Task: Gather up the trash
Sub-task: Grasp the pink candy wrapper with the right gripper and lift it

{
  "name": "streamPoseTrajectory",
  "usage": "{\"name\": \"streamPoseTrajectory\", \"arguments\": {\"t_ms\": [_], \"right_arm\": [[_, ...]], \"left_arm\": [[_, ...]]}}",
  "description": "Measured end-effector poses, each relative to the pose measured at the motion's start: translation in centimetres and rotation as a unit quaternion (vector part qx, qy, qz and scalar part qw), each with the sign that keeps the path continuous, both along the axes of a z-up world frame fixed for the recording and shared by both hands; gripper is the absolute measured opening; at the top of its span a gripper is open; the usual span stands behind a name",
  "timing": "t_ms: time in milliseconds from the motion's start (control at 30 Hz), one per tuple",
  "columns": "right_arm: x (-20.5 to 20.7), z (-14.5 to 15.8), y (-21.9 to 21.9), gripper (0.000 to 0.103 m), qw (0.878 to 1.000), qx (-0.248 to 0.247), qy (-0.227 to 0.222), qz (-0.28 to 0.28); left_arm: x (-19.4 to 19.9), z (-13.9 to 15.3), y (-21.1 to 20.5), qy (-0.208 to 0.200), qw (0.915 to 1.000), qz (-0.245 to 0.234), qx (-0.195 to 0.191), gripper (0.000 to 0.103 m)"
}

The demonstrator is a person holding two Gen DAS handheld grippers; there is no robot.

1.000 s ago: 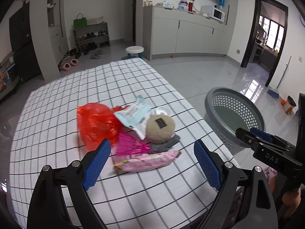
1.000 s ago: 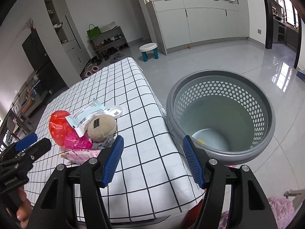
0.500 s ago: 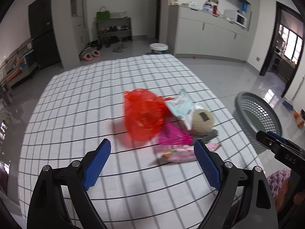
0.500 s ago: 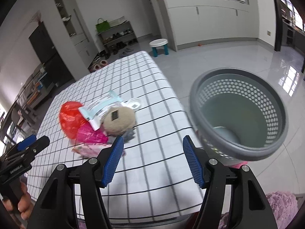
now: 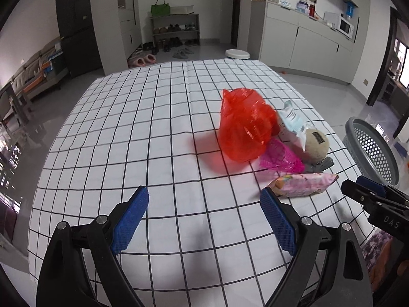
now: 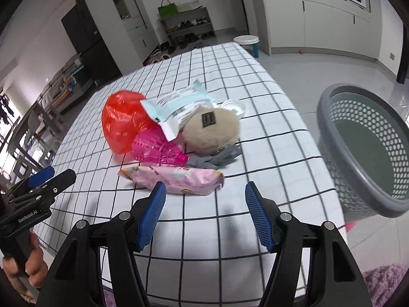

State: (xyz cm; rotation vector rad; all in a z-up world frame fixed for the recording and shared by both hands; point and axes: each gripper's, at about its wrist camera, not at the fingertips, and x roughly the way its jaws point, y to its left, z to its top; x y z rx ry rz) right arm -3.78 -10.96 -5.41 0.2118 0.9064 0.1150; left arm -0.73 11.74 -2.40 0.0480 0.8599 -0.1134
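Note:
A trash pile lies on the checked tablecloth [image 5: 143, 133]: a red plastic bag [image 5: 242, 125] [image 6: 122, 120], a magenta net [image 5: 280, 156] [image 6: 158, 148], a pink snack wrapper [image 5: 304, 183] [image 6: 176, 176], a white and blue pouch [image 5: 291, 125] [image 6: 179, 105], a beige round plush [image 5: 315, 145] [image 6: 212, 130] and a grey cloth [image 6: 217, 157]. A grey perforated basket [image 5: 370, 151] [image 6: 363, 148] stands right of the table. My left gripper [image 5: 204, 217] is open and empty, left of the pile. My right gripper [image 6: 204, 212] is open and empty, just short of the pink wrapper.
A clear plastic lid [image 6: 234, 106] lies behind the plush. A small stool [image 6: 246, 41] stands past the table's far end. Cabinets with a microwave [image 5: 345, 26] line the back right wall. A shoe rack [image 5: 173, 32] stands at the back.
Both grippers swung left. The pile slid right in the left wrist view. The right gripper came closer to the pink wrapper, and the basket moved toward its right edge. Both stay open.

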Motion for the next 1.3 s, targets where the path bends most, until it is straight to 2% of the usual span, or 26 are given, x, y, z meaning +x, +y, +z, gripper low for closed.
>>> {"name": "streamPoseTrajectory", "arguments": {"t_ms": [333, 467, 700, 1300], "right_arm": [[2.5, -1.3, -3.1, 0.062, 0.996, -0.046, 0.020, -0.068], [3.9, -2.4, -3.8, 0.062, 0.994, -0.063, 0.037, -0.079], [3.5, -3.0, -2.0, 0.062, 0.995, -0.079, 0.044, -0.050], [-0.1, -1.8, 4.4, 0.062, 0.997, -0.047, 0.044, 0.048]], "left_arm": [[0.5, -1.1, -0.9, 0.010, 0.9999, -0.010, -0.009, 0.087], [0.6, -1.5, -1.3, 0.014, 0.9998, -0.013, -0.011, 0.087], [0.8, -1.8, -1.2, 0.018, 0.9998, -0.006, -0.010, 0.087], [0.2, -1.5, 1.2, 0.010, 0.9996, 0.020, -0.019, 0.087]]}}
